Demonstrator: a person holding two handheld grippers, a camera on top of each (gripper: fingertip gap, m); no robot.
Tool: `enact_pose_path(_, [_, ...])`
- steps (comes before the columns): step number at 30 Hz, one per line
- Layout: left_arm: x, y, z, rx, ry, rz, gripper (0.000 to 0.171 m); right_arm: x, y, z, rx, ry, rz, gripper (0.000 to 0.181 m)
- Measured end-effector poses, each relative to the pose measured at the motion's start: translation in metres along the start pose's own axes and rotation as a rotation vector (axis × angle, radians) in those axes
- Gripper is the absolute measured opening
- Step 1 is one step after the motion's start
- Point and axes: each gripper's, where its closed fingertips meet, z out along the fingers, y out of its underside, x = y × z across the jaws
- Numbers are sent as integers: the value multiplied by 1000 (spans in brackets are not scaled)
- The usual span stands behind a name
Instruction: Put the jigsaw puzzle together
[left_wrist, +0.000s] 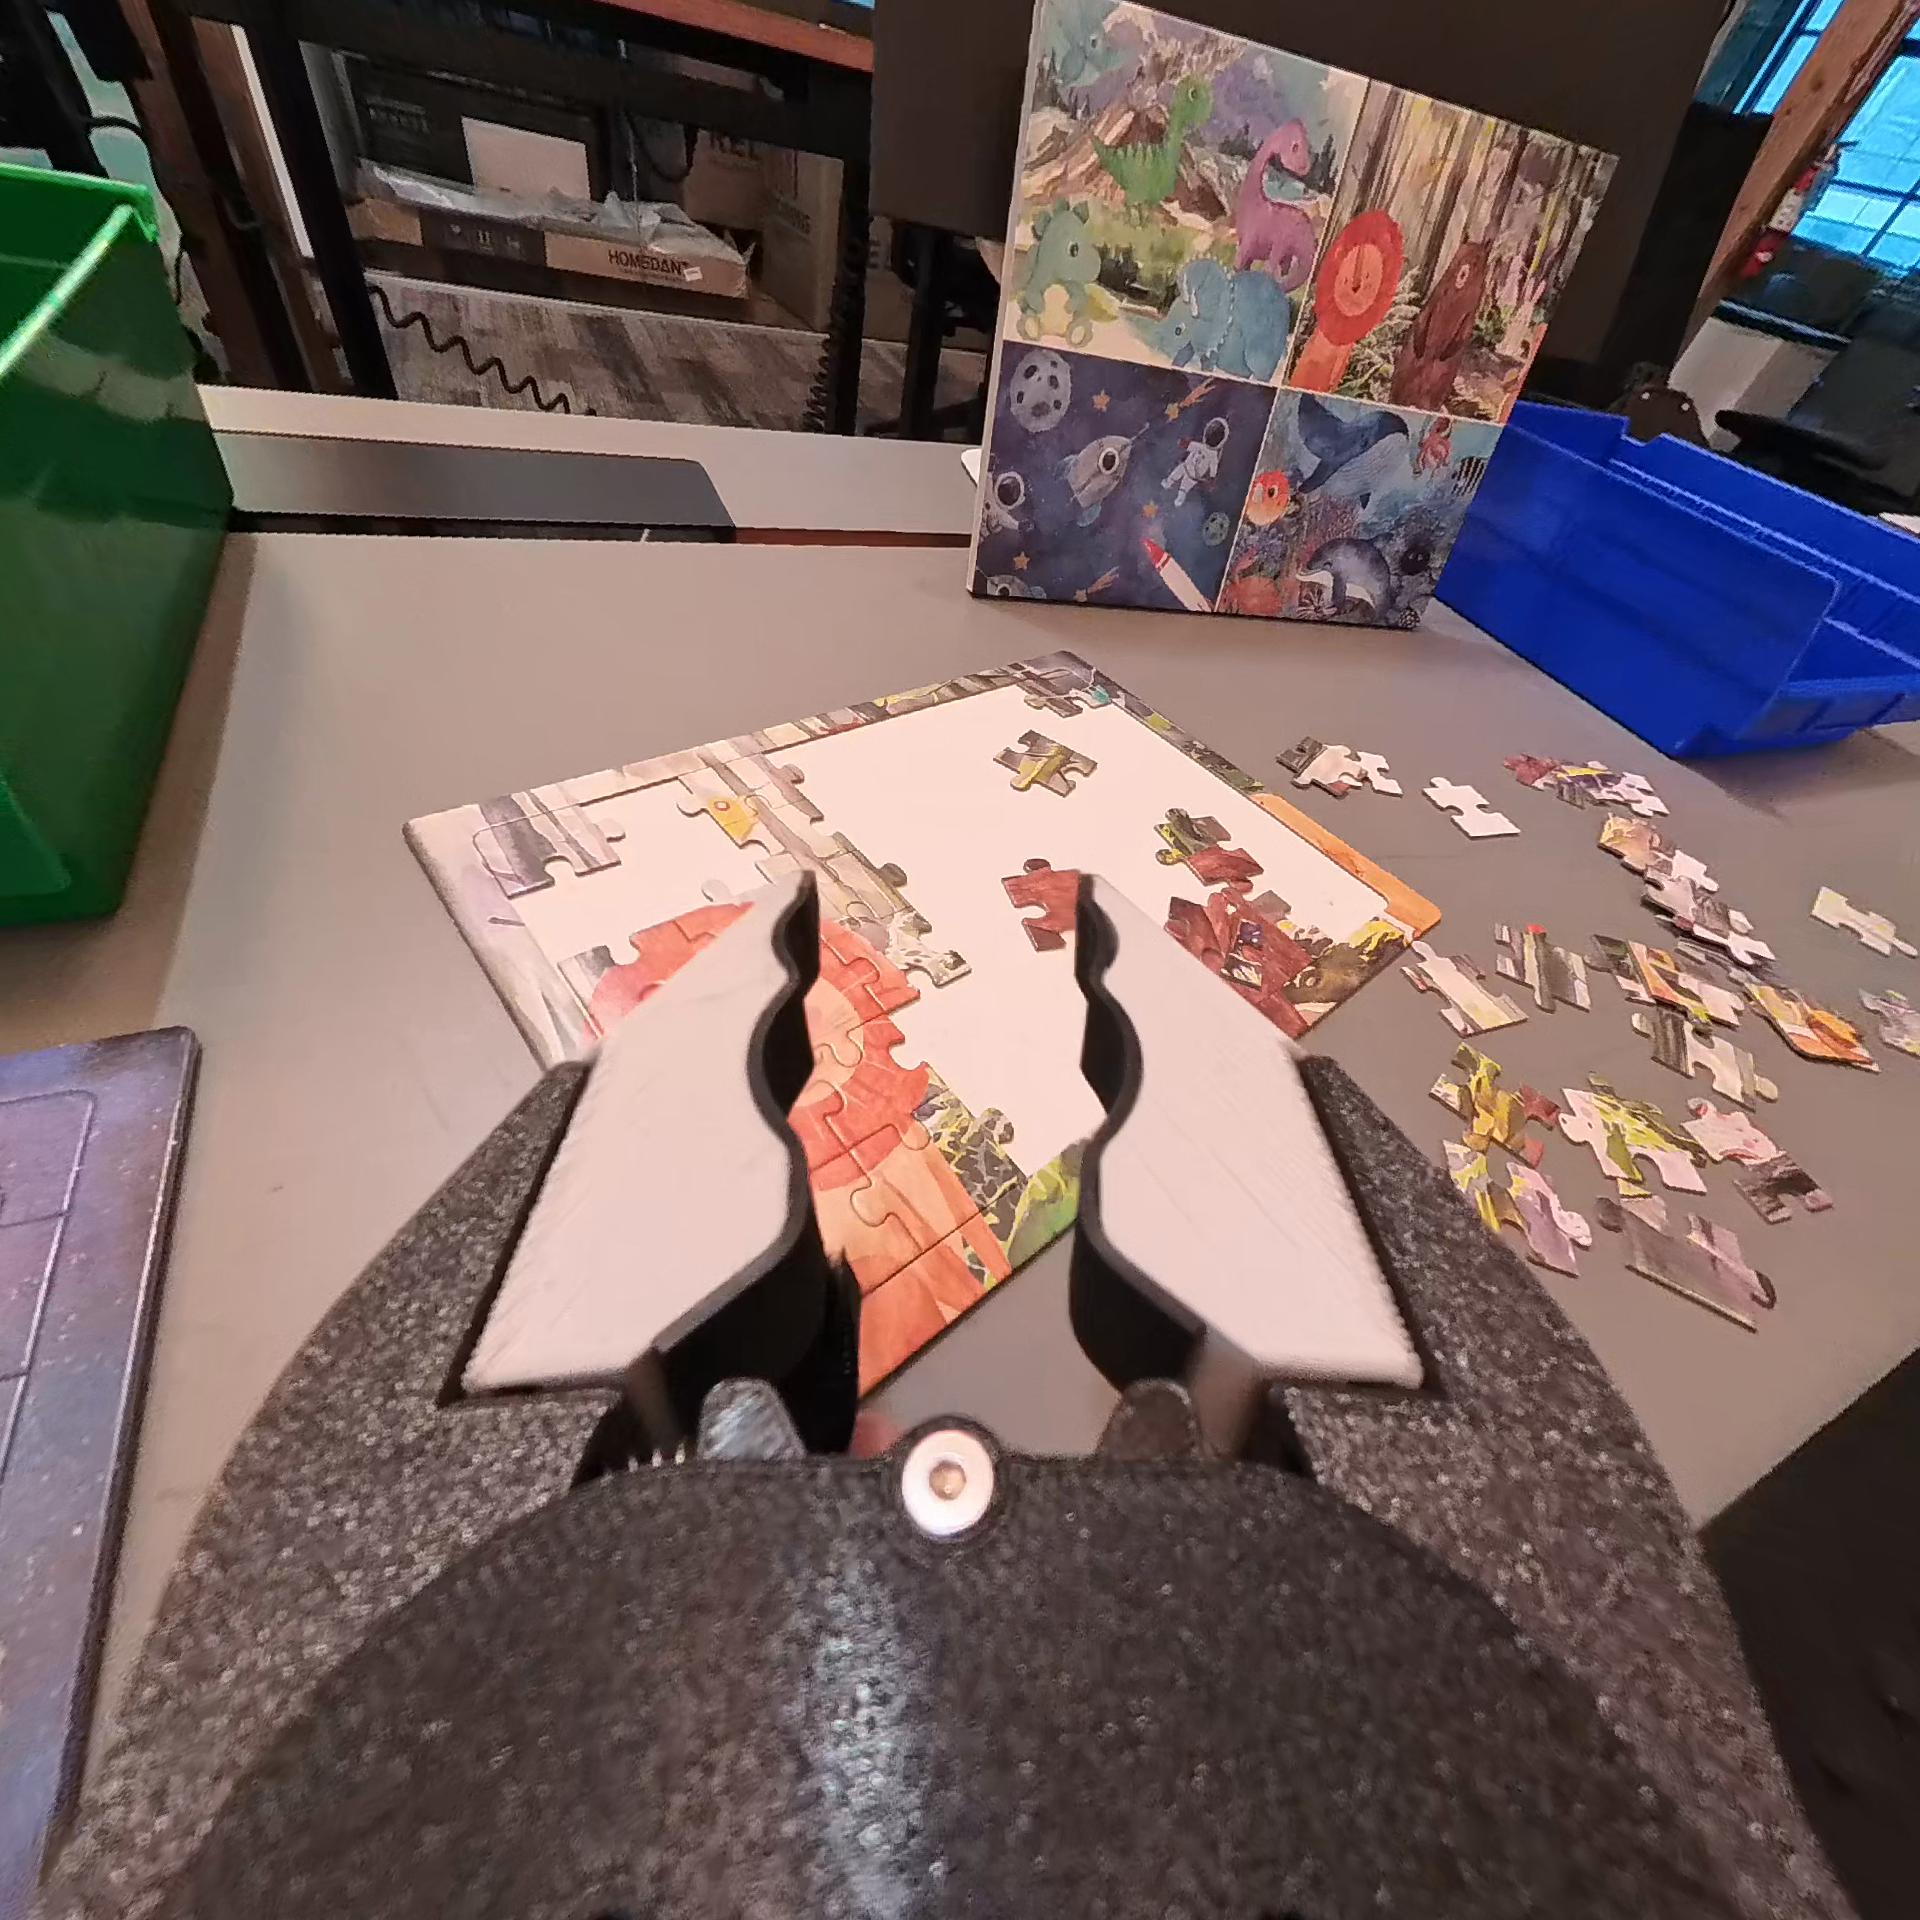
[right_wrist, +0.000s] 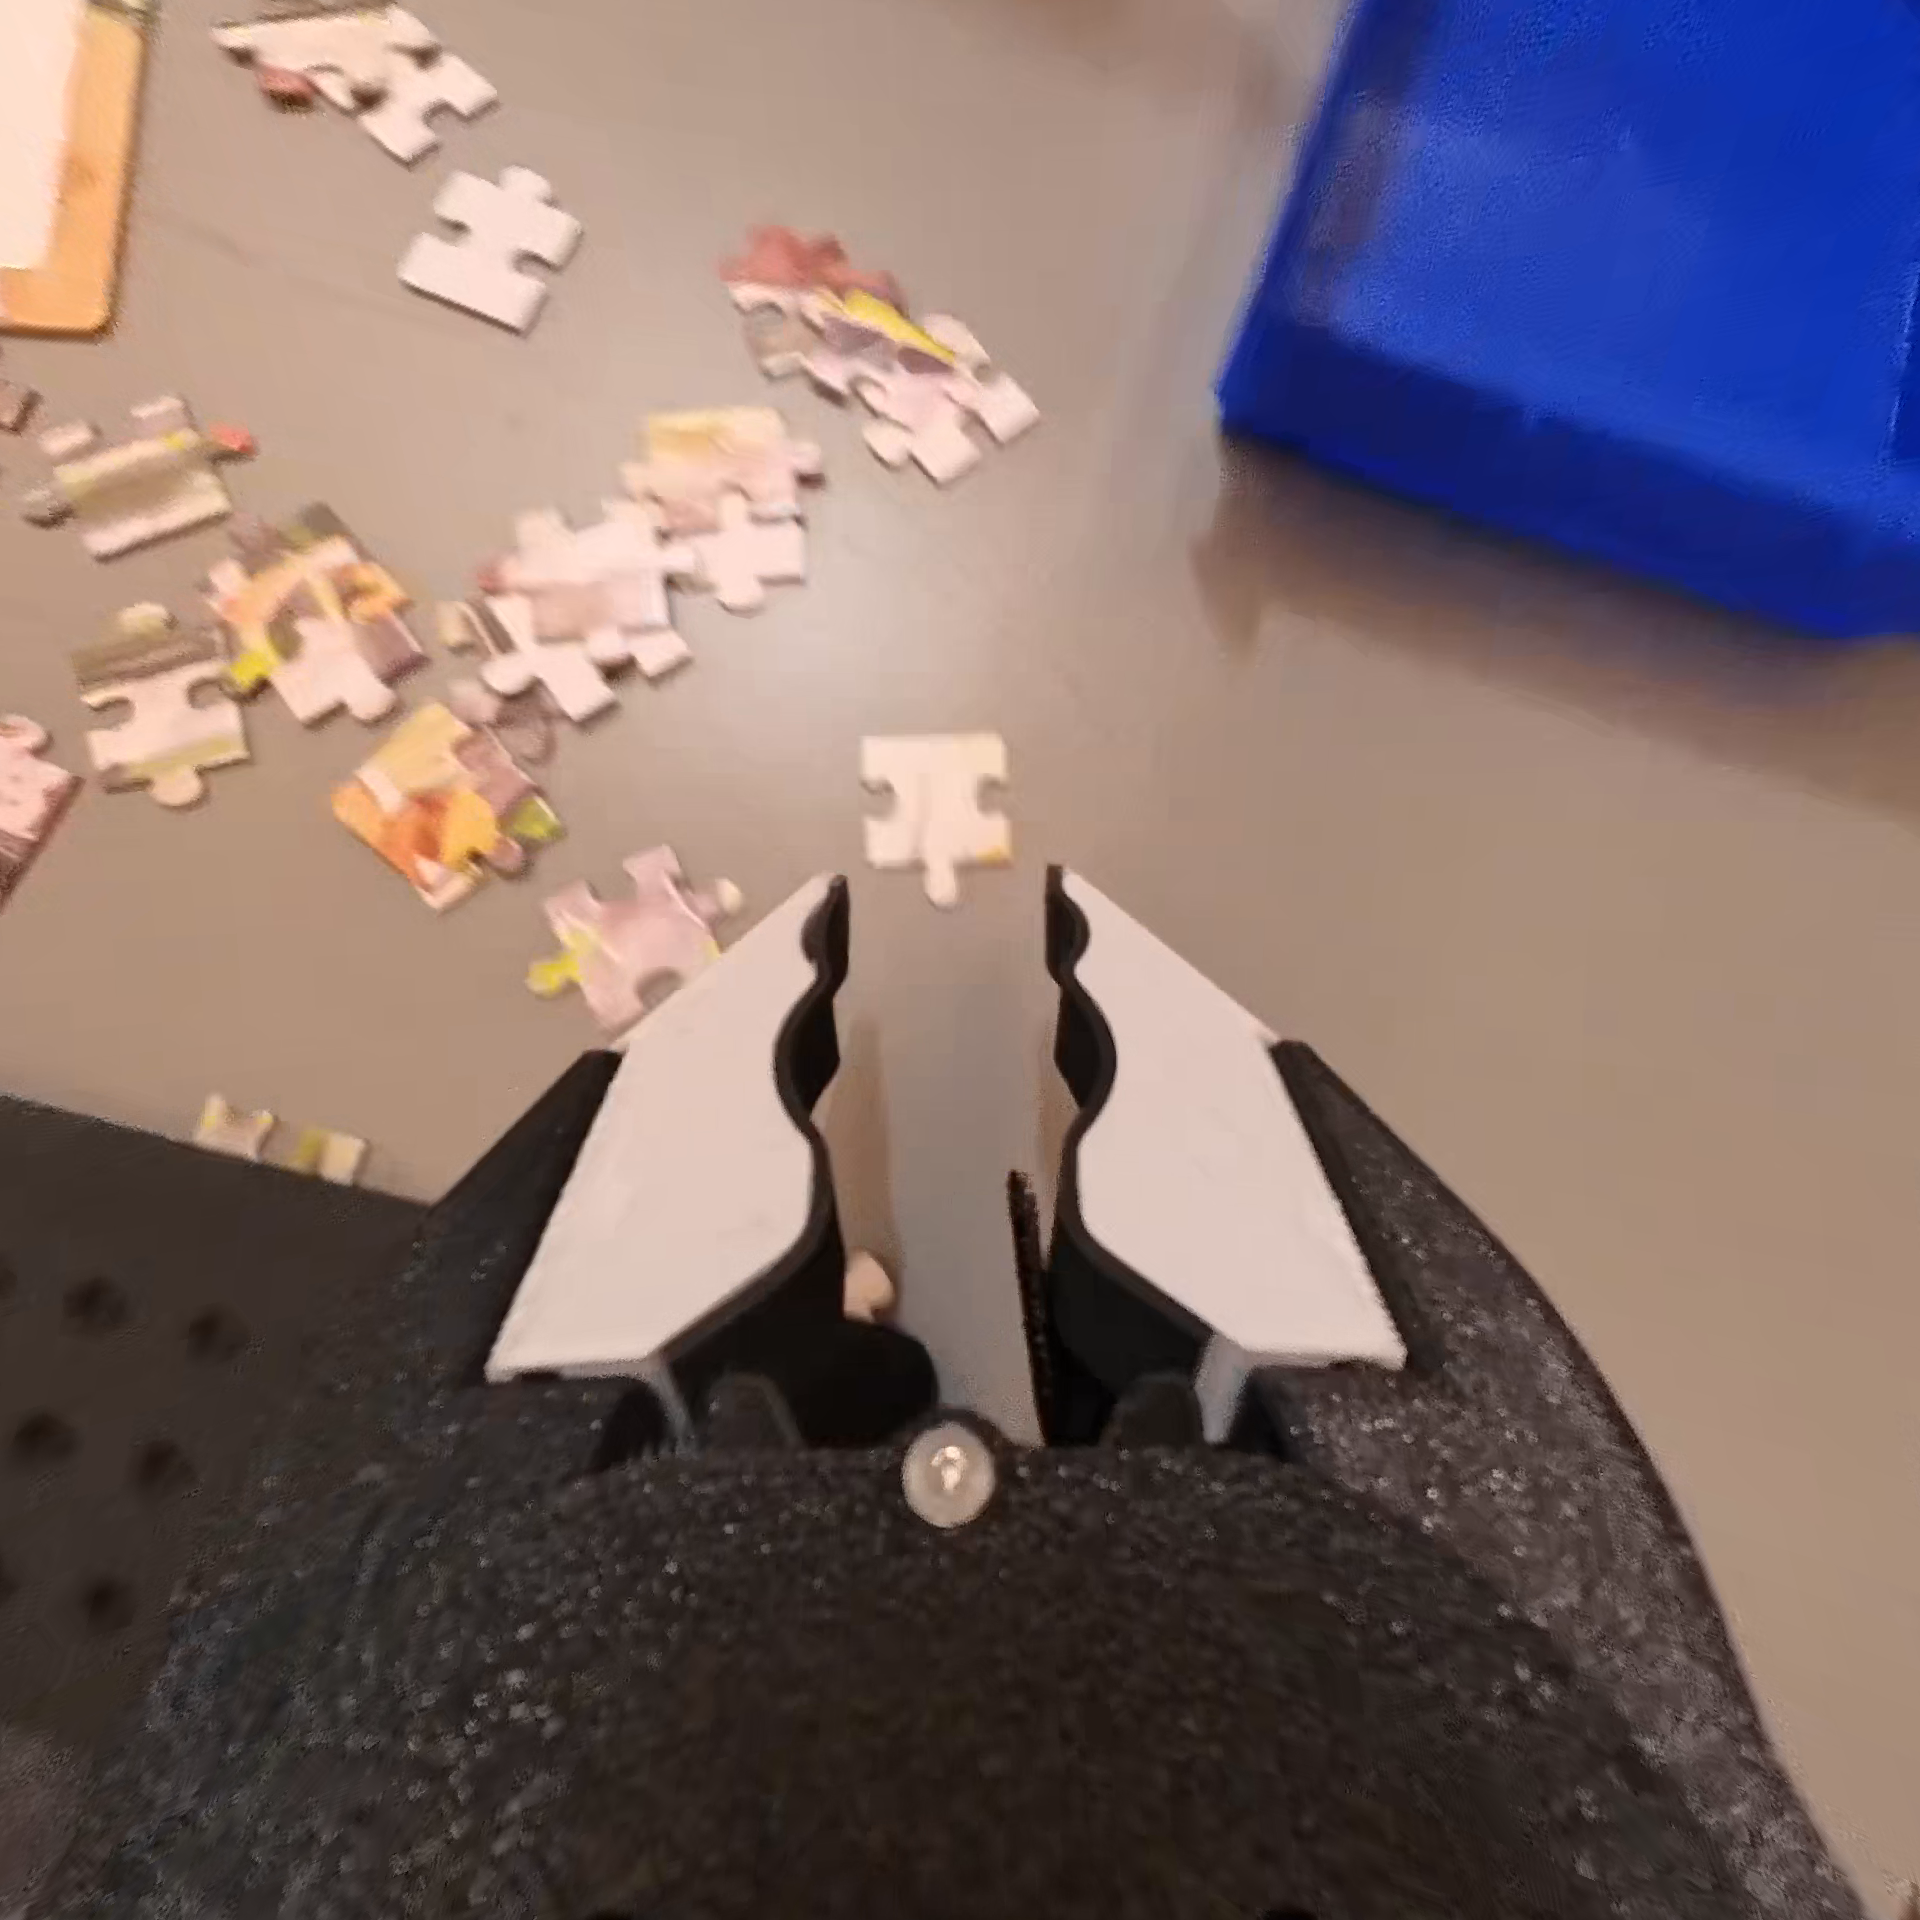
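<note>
The puzzle board (left_wrist: 1039, 790) lies on the grey table, partly filled: an orange lion part at its near left, brown pieces at its right, border pieces along the far edge. My left gripper (left_wrist: 943, 896) hovers above the board, open and empty. A loose red-brown piece (left_wrist: 1044, 902) lies on the board by its right fingertip. Several loose pieces (left_wrist: 1621, 1039) are scattered to the right of the board. My right gripper (right_wrist: 945, 883) is open and empty above the table, just short of a pale piece (right_wrist: 935, 805). More loose pieces (right_wrist: 582, 582) lie to its left.
The puzzle box (left_wrist: 1247, 343) with its picture stands upright behind the board. A blue bin (left_wrist: 1683, 582) sits at the right, also in the right wrist view (right_wrist: 1590, 312). A green bin (left_wrist: 94, 540) stands at the left. A dark starry board (left_wrist: 73, 1299) lies at the near left. The grippers' ends are close to 45 cm from one another. About 4 cm separates my right fingertips from the pale piece (right_wrist: 935, 805).
</note>
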Motion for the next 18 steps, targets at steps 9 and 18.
enact_pose_path(9, [-3, 0, -3, 10, -8, -22, 48, 13, 27, 7, 11, -55, -12, 50])
enact_pose_path(18, [1, 3, 0, -9, -12, 19, 48, -3, 60, -31, -141, -240, -88, 35])
